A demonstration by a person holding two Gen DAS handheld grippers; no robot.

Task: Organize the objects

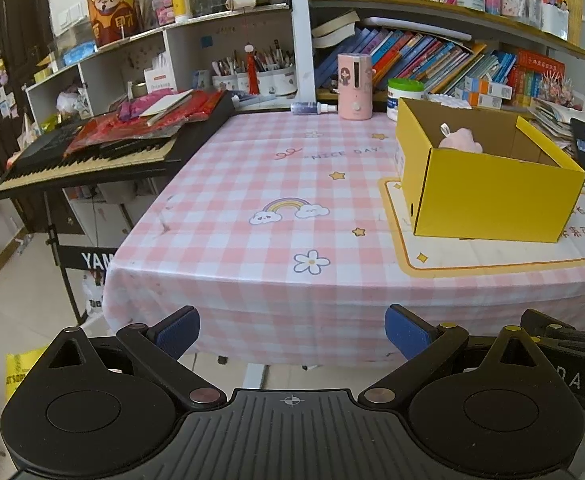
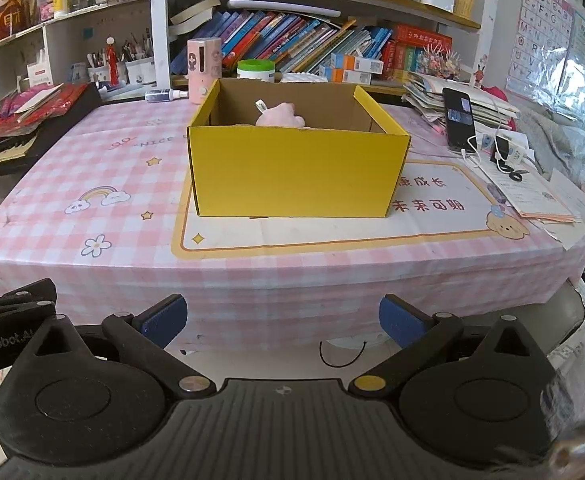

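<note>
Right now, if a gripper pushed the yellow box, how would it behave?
The yellow box looks like thin cardboard holding only a pink plush toy, so probably light. Its wide flat base suggests sliding on the mat, not tipping. Walls may flex.

The cardboard box (image 2: pixel 296 172) is yellow outside, brown inside. The tablecloth (image 1: pixel 252 184) is pink-and-white gingham with rainbows and stars.

Home study room, crammed bookshelves (image 2: pixel 312 36), keyboard piano (image 1: pixel 92 156), pink checked tablecloth (image 1: pixel 252 184)

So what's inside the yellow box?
A pink plush toy with a white tag shows above the yellow box front wall. The box floor and anything lower are hidden by that wall.
</note>
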